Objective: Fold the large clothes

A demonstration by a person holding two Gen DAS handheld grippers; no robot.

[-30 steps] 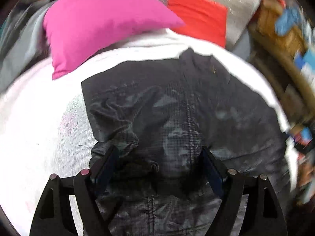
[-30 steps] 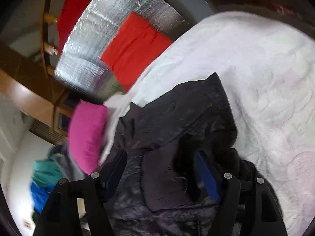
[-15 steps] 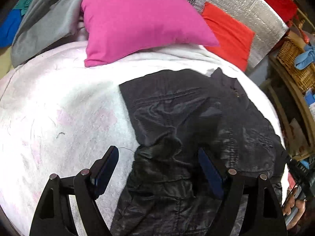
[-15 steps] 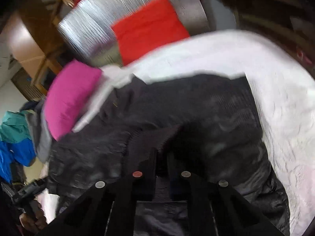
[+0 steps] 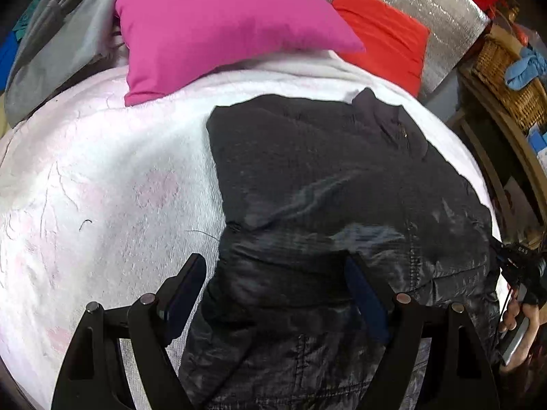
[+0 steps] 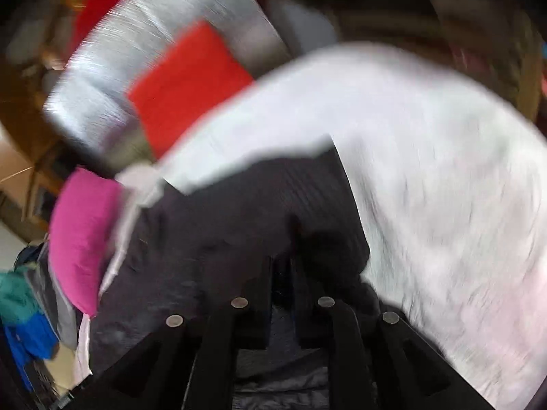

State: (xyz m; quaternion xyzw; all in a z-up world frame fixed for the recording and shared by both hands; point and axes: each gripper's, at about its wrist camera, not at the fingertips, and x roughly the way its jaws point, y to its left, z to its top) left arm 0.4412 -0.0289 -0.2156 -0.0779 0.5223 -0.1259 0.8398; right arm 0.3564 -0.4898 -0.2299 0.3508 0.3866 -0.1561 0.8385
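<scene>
A large black quilted jacket (image 5: 335,212) lies spread on a white blanket (image 5: 102,188) on the bed. My left gripper (image 5: 275,273) is open and empty, hovering above the jacket's near left part. In the blurred right wrist view the jacket (image 6: 239,218) fills the middle, and my right gripper (image 6: 282,266) is shut on a fold of its black fabric. The other gripper and the hand holding it (image 5: 519,311) show at the jacket's right edge in the left wrist view.
A pink pillow (image 5: 218,24) and a red cushion (image 5: 386,37) lie at the bed's head against a silver foil panel (image 5: 441,7). Grey clothes (image 5: 58,44) are piled at the left. A wicker basket (image 5: 509,78) and shelves stand at the right.
My right gripper closed on the jacket's fabric and is moving, blurring its view. My left gripper stayed open and drew back and left, so more white blanket and the pillow show.
</scene>
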